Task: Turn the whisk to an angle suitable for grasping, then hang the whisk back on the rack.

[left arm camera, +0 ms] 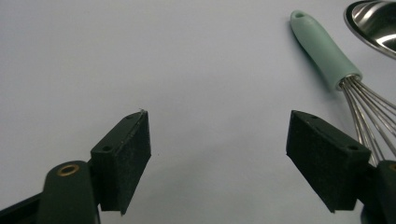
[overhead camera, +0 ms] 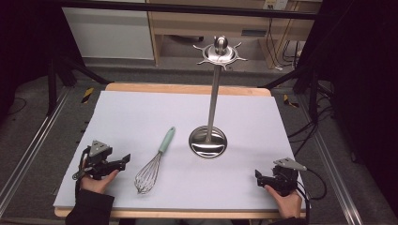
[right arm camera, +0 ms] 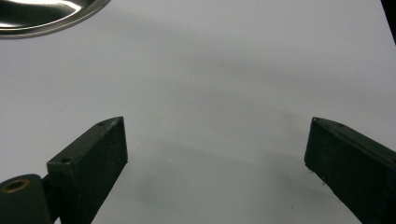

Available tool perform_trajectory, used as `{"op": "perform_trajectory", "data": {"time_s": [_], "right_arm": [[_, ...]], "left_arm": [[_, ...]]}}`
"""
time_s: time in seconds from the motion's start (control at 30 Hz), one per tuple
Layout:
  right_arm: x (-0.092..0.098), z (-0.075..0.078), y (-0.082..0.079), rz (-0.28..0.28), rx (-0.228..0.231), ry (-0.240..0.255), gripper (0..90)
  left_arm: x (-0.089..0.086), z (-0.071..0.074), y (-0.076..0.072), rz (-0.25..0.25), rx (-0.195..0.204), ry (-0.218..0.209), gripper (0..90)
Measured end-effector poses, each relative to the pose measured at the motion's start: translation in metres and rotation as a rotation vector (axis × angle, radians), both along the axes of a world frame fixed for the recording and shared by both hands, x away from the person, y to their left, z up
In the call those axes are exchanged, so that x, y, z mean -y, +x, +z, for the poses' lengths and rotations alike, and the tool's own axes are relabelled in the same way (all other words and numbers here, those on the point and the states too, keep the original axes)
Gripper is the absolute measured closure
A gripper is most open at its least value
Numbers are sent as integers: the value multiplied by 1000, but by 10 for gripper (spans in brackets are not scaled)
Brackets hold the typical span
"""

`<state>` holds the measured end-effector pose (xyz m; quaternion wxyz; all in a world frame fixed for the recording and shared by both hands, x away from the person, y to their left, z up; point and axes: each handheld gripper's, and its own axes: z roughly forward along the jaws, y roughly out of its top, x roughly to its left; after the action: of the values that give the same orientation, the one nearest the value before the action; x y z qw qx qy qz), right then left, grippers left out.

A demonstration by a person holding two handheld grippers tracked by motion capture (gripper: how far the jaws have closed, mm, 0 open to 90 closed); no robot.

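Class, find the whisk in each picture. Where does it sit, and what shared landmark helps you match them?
High view: whisk lies left of centre, mint handle pointing away.
Left gripper view: at the right edge, handle uppermost.
Right gripper view: not in it.
Shared landmark: the stand's shiny round base.

Wooden table (overhead camera: 187,88), pale mat (overhead camera: 141,117), whisk (overhead camera: 152,164), steel stand (overhead camera: 208,140) beside it

We are seeing the whisk's (left arm camera: 369,112) wire loops running off the picture's right edge, behind a tong; the stand's base (right arm camera: 46,16) is being cropped at the top.
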<state>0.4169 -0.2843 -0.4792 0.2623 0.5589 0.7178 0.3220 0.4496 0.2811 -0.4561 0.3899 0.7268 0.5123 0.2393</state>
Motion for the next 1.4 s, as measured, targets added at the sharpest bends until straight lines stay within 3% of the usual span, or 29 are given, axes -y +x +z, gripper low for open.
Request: {"op": "perform_trajectory", "data": {"time_s": [0.13,0.37,0.73,1.17,1.4], "right_arm": [[0,-2,0,18,-15,-2,48],[-1,-1,0,-1,-10,-4,47],[-4,2,-4,3,-15,14,78],[-4,4,-4,-1,-8,13,78],[-5,4,-4,-3,-5,14,80]], "left_arm": [[-1,6,-3,8,4,-17,218],[3,13,-5,-10,11,-15,230],[10,26,-2,-28,7,-62,246],[25,38,3,-64,6,-38,242],[31,49,4,-75,25,-56,242]]}}
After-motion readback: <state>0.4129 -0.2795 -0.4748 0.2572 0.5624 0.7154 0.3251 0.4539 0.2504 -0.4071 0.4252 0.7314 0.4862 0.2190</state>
